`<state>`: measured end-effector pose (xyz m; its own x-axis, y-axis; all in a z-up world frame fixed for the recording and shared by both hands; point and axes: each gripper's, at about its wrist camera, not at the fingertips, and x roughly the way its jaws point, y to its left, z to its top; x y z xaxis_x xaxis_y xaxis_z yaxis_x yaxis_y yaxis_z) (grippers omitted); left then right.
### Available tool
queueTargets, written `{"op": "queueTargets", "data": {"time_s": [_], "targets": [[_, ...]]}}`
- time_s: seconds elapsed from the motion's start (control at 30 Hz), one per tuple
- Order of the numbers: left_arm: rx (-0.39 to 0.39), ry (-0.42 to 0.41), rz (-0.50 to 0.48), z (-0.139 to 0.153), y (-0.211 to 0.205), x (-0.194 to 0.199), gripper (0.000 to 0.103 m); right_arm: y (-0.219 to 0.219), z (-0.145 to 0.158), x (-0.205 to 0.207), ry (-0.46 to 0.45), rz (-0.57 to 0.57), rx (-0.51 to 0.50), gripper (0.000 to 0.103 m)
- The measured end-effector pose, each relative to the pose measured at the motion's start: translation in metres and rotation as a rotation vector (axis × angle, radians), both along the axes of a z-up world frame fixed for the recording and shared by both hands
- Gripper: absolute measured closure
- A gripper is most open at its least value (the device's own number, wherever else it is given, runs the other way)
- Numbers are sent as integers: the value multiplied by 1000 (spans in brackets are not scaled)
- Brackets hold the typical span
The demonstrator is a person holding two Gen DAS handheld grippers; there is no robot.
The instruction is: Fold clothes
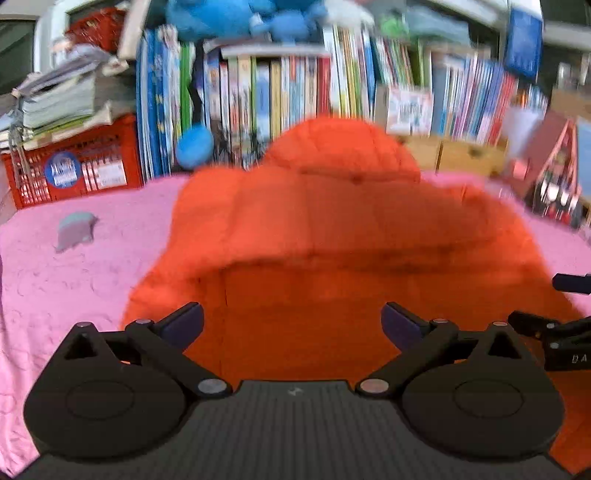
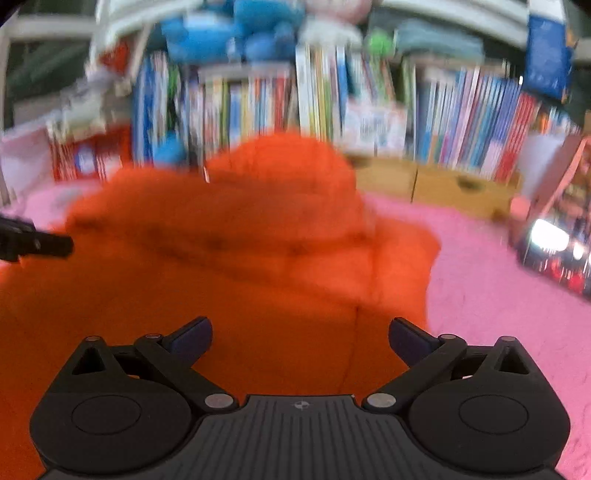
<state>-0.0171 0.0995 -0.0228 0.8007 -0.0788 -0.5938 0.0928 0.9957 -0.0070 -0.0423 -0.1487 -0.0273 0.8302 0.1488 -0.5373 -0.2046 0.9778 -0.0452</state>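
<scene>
Books packed upright fill the shelves [image 1: 295, 88] along the far side, blue plush toys [image 1: 236, 18] are piled on top of them, and a red plastic crate [image 1: 74, 166] stacked with papers stands at the left end, all behind a pink bedspread [image 1: 74, 280]. On that spread a small grey scrap of cloth [image 1: 75, 230] lies well to the left, apart from everything else. The left gripper [image 1: 291, 325] is held low and level over the near hem of the orange puffer jacket [image 1: 332, 229], its tongs spread wide with nothing between them. The jacket lies flat in the middle of the bed, its long axis running away from the person, hood [image 1: 340, 147] pointing toward the bookshelf and hem nearest the grippers. Just beside it, the right gripper [image 2: 301, 339] hovers in the same forward-facing pose over the jacket's right portion, tongs likewise spread and empty, with pink bedspread showing to its right. Both views are blurred.
</scene>
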Motion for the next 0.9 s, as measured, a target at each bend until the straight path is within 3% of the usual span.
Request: {"op": "queueTargets", "data": {"time_s": [0.1,0.23,0.3,0.47,0.53,0.63,0.7,0.73,0.9], "targets": [[-2,46,1,-25,0,4,0,-1,-10,6,82,-12,20,0],[-19,62,19,-13,4,6,0,-2,-12,9,102,-12,31,0],[-44,20,6,6,2,9,0,-1,-13,10,103,-14,26,0],[-109,-173,-54,65,-23,49,0,-4,-14,12,102,-21,31,0],[-185,-205,-59,77,-41,79,0,-4,-14,11,101,-23,34,0],[-459,-145,-113,76,-49,132,1,-6,-14,10,99,-27,49,0],[-601,-46,-90,64,-52,170,5,-9,-13,9,97,-31,65,0],[-637,-6,-56,56,-54,189,7,-10,-13,9,96,-32,74,0],[-588,112,126,17,-71,250,18,-16,-11,9,95,-32,115,0]]}}
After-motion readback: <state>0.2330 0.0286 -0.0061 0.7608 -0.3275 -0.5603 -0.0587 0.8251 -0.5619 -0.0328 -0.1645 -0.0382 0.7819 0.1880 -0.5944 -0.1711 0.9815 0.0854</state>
